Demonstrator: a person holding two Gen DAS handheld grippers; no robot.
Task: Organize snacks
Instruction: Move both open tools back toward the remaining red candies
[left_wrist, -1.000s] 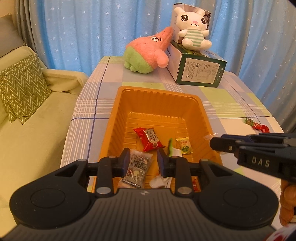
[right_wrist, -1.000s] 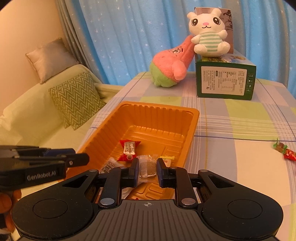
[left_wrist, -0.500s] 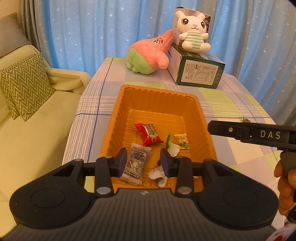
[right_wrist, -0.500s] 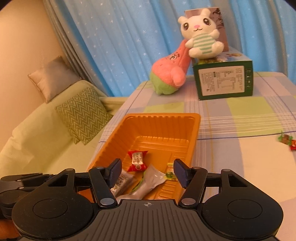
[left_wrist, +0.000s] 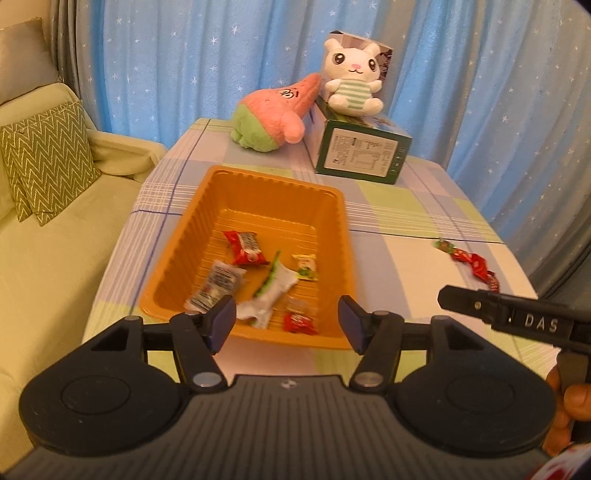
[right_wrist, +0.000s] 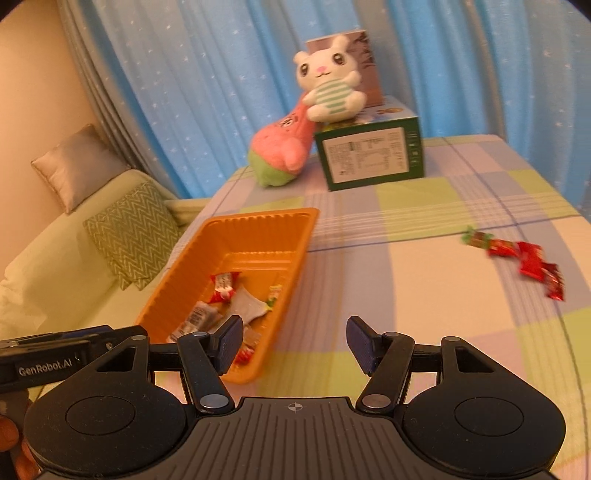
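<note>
- several wrapped snacks (left_wrist: 469, 260) lie loose on the tablecloth (right_wrist: 406, 295), far right of the orange tray (left_wrist: 258, 184).
- right gripper (right_wrist: 294, 345): jaws apart, empty; best swing right, straddle one wrapper.
- left gripper (left_wrist: 287, 324) jaws opening, empty, near the tray's near rim.

The red wrapped snacks (right_wrist: 532, 264) are motion-blurred; their print is unreadable
</note>
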